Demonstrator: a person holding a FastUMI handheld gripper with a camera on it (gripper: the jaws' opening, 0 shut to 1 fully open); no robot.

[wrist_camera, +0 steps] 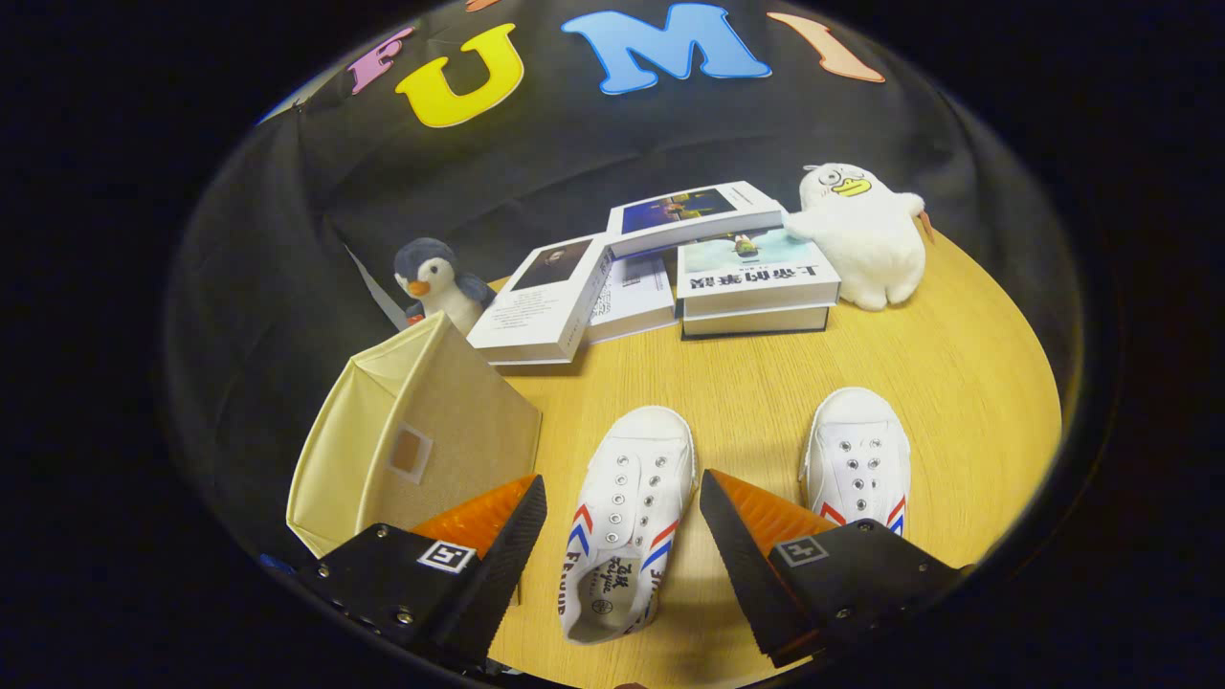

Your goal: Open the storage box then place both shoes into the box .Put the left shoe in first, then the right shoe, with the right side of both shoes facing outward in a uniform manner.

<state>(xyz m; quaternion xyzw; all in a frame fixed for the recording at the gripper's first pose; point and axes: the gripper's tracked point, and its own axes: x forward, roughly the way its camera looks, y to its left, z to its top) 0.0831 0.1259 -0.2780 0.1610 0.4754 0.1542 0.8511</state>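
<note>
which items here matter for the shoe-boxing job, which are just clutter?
Job:
- storage box, beside the left finger
- shoe between the open gripper fingers
- second shoe, just past the right finger

Clutter:
- books, piled beyond the shoes
- penguin toy, behind the box
- white duck toy, beside the books
- table

The gripper (622, 522) hangs with its fingers spread wide apart.

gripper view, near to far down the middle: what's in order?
Open claw straddling the left shoe → bare table → books → booth wall.
</note>
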